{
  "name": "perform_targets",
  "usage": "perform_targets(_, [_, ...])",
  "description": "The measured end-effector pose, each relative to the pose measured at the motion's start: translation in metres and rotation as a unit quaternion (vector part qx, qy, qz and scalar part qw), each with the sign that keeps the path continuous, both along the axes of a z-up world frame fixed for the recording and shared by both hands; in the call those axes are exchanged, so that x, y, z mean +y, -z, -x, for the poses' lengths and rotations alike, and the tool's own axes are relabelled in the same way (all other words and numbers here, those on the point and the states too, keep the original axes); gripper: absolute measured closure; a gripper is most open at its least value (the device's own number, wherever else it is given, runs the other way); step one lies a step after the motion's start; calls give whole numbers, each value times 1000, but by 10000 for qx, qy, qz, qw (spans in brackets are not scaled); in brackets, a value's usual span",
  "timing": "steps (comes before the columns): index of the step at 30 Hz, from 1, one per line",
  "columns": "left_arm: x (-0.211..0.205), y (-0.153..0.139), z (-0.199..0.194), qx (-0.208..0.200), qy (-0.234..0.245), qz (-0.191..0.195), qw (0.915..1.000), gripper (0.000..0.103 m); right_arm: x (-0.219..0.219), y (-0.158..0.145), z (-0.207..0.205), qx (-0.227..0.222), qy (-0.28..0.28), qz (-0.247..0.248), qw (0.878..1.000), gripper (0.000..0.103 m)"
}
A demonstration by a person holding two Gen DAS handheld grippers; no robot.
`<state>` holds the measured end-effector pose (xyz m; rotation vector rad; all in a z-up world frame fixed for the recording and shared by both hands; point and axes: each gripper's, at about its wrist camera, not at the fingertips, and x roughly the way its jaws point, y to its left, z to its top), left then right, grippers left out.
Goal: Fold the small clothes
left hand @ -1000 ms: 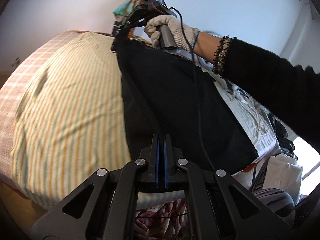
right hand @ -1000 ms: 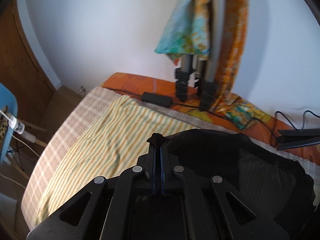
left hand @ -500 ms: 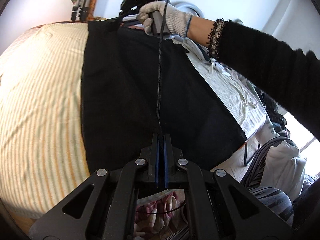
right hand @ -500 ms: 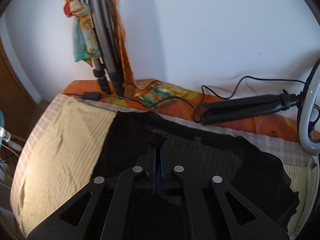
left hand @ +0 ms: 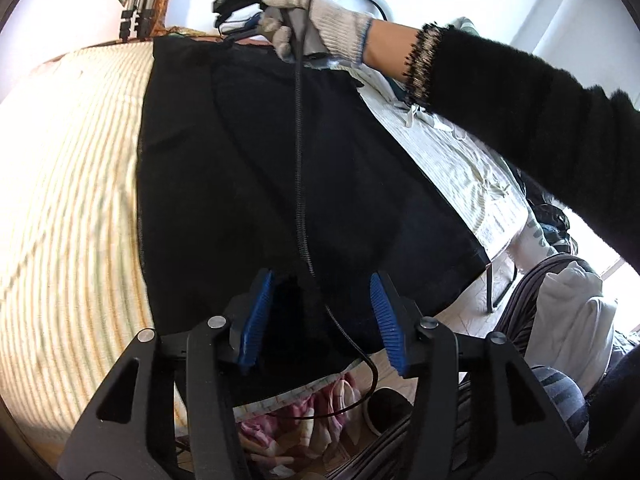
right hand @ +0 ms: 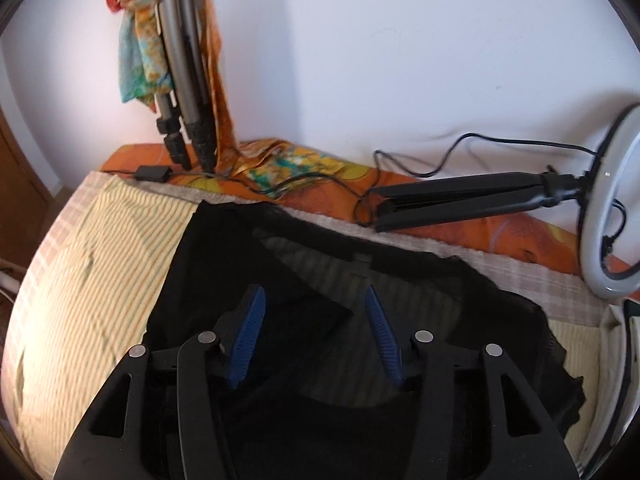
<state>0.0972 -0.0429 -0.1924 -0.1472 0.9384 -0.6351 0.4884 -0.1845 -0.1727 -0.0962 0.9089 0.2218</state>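
Black sheer garment (left hand: 248, 168) lies spread flat on striped sheet (left hand: 68, 200). Left gripper (left hand: 320, 312) and right gripper (right hand: 314, 332) both spread wide, empty, above it. Fabric thin, limp, light; pinch hem corners.

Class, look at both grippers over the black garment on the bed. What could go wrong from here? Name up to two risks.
1. A cable hangs from the right gripper across the black garment and between the open fingers of the left gripper; closing could pinch it.

2. The garment's far edge lies near the wires by the ring light; a fold could snag them.
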Motion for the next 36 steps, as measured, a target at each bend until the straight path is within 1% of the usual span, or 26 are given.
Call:
perform_targets(4, [6, -8, 8, -92, -51, -68, 9999, 52, -19, -19, 12, -84, 141, -156, 9997, 51])
perform_targets(7, [12, -18, 17, -316, -119, -247, 9991, 52, -35, -40, 28, -210, 216, -250, 9992, 51])
perform_targets(9, [20, -25, 22, -410, -219, -345, 9983, 52, -48, -59, 47, -312, 240, -380, 9985, 51])
perform_targets(13, [45, -46, 28, -669, -632, -471, 9946, 52, -69, -94, 87, -598, 237, -445, 9969, 51])
perform_targets(16, [62, -62, 31, -911, -974, -592, 9893, 52, -85, -114, 118, -792, 273, -499, 9952, 49])
perform_targets(19, [72, -77, 32, -1109, -1154, -703, 9846, 52, -104, -132, 153, -987, 337, -573, 9929, 49])
perform_targets(21, [75, -88, 32, -1310, -1245, -898, 9794, 52, -113, -139, 170, -1048, 362, -624, 9919, 49])
perform_targets(24, [76, -104, 28, -1506, -1326, -1084, 9737, 52, -131, -151, 202, -1161, 453, -705, 9897, 49])
perform_targets(26, [77, -115, 21, -1588, -1289, -1087, 9728, 52, -141, -157, 222, -1229, 517, -794, 9879, 49])
perform_targets(28, [75, -130, 19, -1741, -1226, -1159, 9702, 52, -148, -160, 239, -1294, 537, -828, 9867, 49])
perform_targets(32, [66, -158, 10, -2005, -1134, -1271, 9648, 52, -161, -162, 278, -1438, 591, -598, 9860, 49])
perform_targets(34, [58, -168, 8, -2077, -1067, -1238, 9644, 52, -168, -160, 291, -1470, 630, -533, 9857, 49])
perform_targets(36, [43, -172, 7, -2099, -951, -1230, 9653, 52, -178, -157, 302, -1471, 679, -500, 9855, 49])
